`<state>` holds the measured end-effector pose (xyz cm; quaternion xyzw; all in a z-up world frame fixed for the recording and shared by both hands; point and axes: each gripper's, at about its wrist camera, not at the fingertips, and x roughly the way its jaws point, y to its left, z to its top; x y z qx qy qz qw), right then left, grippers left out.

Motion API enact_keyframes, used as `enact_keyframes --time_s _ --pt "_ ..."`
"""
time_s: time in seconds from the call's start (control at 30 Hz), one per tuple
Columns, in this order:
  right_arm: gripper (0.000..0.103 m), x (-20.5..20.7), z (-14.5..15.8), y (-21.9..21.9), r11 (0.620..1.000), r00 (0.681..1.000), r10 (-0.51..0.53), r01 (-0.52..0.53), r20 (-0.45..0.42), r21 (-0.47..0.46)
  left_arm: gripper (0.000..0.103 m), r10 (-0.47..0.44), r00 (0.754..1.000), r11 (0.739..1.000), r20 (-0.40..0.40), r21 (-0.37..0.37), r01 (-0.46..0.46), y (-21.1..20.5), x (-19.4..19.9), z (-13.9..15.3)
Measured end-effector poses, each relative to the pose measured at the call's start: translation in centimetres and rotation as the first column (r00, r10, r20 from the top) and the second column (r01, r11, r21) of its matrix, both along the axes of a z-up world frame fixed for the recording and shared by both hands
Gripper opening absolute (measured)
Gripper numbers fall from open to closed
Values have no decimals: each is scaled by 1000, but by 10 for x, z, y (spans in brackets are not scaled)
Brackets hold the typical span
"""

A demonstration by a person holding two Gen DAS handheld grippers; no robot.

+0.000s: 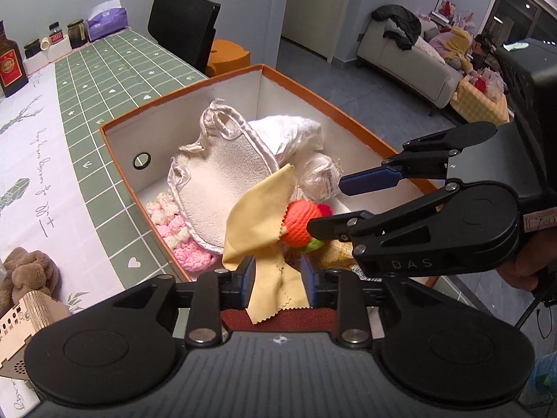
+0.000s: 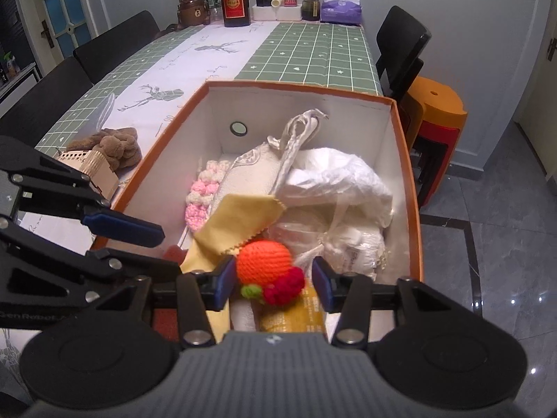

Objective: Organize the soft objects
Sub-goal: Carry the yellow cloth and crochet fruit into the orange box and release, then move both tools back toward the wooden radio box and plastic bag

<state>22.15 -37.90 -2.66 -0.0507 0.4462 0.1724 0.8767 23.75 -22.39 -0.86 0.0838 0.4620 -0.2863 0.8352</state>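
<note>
An orange-rimmed white box [image 1: 299, 85] [image 2: 400, 146] holds soft things: a cream bib [image 1: 216, 188], a pink and white crochet piece [image 1: 181, 240] [image 2: 200, 195], a white plastic bag [image 1: 296, 132] [image 2: 341, 181] and a yellow cloth [image 1: 257, 216] [image 2: 240, 216]. An orange and red crochet fruit [image 1: 301, 223] [image 2: 266, 268] lies on top. My left gripper [image 1: 278, 277] is open above the box's near end, with the yellow cloth hanging loose between its fingers. My right gripper [image 2: 273, 284] is open around the crochet fruit, not touching it; it also shows in the left wrist view [image 1: 330, 205].
A brown plush toy [image 2: 115, 146] [image 1: 28, 271] and a small wooden box [image 2: 94, 170] lie on the table left of the box. Bottles, jars and a purple tissue pack [image 2: 341, 8] stand at the table's far end. Black chairs and orange stools [image 2: 435, 111] stand around.
</note>
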Motion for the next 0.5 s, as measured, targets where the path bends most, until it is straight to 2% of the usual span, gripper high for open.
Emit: enact_keyframes --time_s 0.1,0.17,0.3,0.4,0.5 --pt "58 -7 9 0 1000 1000 -8 8 24 3 42 11 1000 1000 27 -23 -10 7 -7 9" --pt "64 -12 17 1 1000 999 -19 18 47 16 44 21 998 999 63 -40 -19 13 -14 17" --pt "65 -31 39 11 998 990 -29 21 139 62 45 65 986 994 155 -98 -50 33 -33 34" --pt "66 -48 52 25 995 977 -29 9 213 96 45 114 965 988 234 -130 -85 52 -51 45" --pt "67 -66 60 46 992 961 -12 -23 276 124 46 177 934 979 310 -154 -135 75 -71 54"
